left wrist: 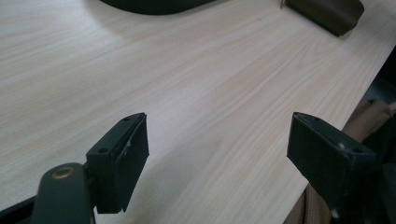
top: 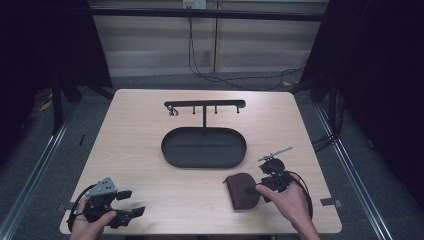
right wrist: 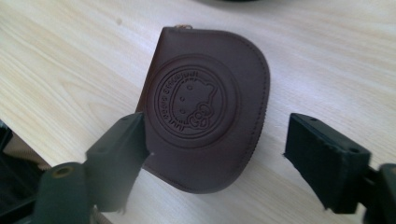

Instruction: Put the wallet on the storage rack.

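The table point(top: 150, 130) fills the middle of the high view, a pale wood top with little on it. At its centre lies a dark oval tray point(top: 172, 150), and just behind that, toward the top of the frame, stands a T-shaped rack point(top: 205, 104) with small hooks under its bar; a metal ring hangs near the bar's left end.

Lower right of the high view, a brown leather pouch point(top: 241, 190) lies flat on the wood, close to the near edge and apart from the tray. In the right gripper view the pouch point(right wrist: 205, 107) sits at the centre of the frame, stamped round emblem up, its zip pull at the top.

The right gripper point(top: 266, 186) is at the pouch's right side in the high view. Its jaws stand wide open and hold nothing; the pouch lies between them and beyond, one jaw overlapping its lower left corner in the right gripper view.

The step in hand looks like taking hold of the pouch. To do it well, I would lower the jaws until they straddle the curved edge, keep them level with the table, and close on the leather, not on the zip.

The left gripper point(top: 127, 204), lower left of the high view, is also wide open and empty, over bare wood.
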A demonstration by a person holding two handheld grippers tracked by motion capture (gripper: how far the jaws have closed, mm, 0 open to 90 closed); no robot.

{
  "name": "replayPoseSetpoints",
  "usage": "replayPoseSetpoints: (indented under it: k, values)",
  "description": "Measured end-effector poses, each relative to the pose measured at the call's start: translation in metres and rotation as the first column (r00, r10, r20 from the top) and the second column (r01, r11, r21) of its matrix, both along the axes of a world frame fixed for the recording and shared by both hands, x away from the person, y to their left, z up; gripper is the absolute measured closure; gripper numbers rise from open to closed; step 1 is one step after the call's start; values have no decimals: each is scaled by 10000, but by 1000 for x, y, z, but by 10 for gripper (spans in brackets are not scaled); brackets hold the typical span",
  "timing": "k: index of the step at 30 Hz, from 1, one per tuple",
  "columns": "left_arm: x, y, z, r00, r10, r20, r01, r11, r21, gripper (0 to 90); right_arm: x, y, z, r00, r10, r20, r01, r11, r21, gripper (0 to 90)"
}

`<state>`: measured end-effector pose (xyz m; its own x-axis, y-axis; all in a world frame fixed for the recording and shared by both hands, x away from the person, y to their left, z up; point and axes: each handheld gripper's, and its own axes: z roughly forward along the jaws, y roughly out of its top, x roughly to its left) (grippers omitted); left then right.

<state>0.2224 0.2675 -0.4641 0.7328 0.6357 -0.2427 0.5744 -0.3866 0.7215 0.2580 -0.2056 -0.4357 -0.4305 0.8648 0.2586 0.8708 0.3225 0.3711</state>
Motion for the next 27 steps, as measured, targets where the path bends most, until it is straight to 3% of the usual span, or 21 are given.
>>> replayPoseSetpoints:
  k: [3,5,6,13,27]
  values:
    - [-1,-2,-2,9998,-173,-46,174,9997,179,206,11,7,-4,9981,216,-569,-231,9994,-249,170]
    - [-1,-2,-2,9997,-240,-59,241,9996,160,206,13,8,-5,9974,217,-687,-235,9994,-251,166]
    - [-1,-2,-2,9997,-250,2,250,9995,169,206,18,10,-8,9948,178,-999,-222,9988,-438,166]
    - [0,-3,-2,9996,-281,64,280,9992,276,205,30,17,-16,9878,33,-1560,-139,9976,-671,166]
    - [0,-3,-2,9993,-367,108,361,9981,500,203,39,32,-28,9792,-67,-2030,-134,9951,-976,130]
